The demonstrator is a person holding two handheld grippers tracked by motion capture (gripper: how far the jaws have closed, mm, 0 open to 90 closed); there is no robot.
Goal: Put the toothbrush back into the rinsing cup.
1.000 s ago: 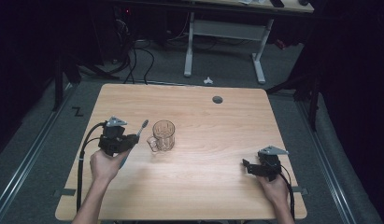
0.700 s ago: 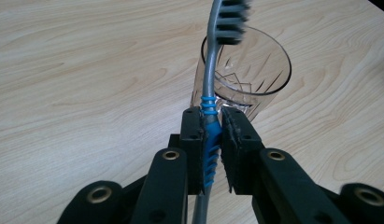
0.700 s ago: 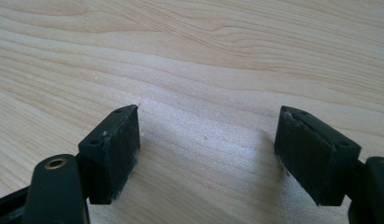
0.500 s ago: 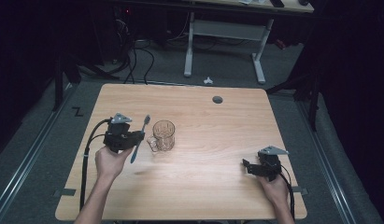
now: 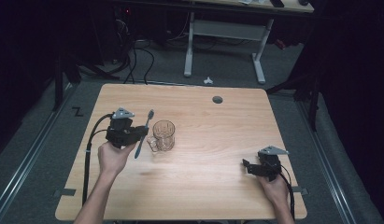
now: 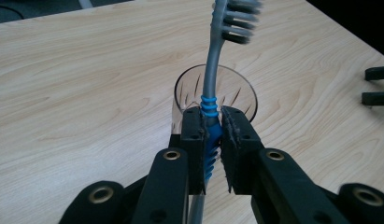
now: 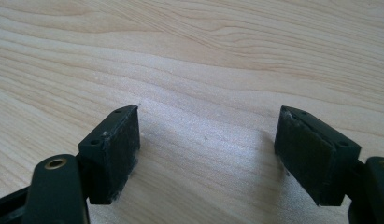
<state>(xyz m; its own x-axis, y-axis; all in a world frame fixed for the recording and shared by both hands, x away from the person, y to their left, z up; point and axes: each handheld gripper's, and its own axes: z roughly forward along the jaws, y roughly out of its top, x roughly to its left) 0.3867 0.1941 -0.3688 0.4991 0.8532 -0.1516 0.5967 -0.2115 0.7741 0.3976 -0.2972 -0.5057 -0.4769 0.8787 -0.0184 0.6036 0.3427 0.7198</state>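
Toothbrush (image 6: 213, 70) above glass cup (image 6: 236, 93)

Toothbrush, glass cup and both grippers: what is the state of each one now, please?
Toothbrush: held, bristle head up, in front of the cup.
Glass cup: upright, empty, on the table.
Left gripper: shut on the toothbrush handle.
Right gripper: open, holding nothing.

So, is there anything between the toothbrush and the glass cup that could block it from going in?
Nothing visible stands in the way. The left gripper holds the toothbrush by its blue grip, just beside the glass cup. The cup's mouth is open and looks empty, and the table around it is bare.
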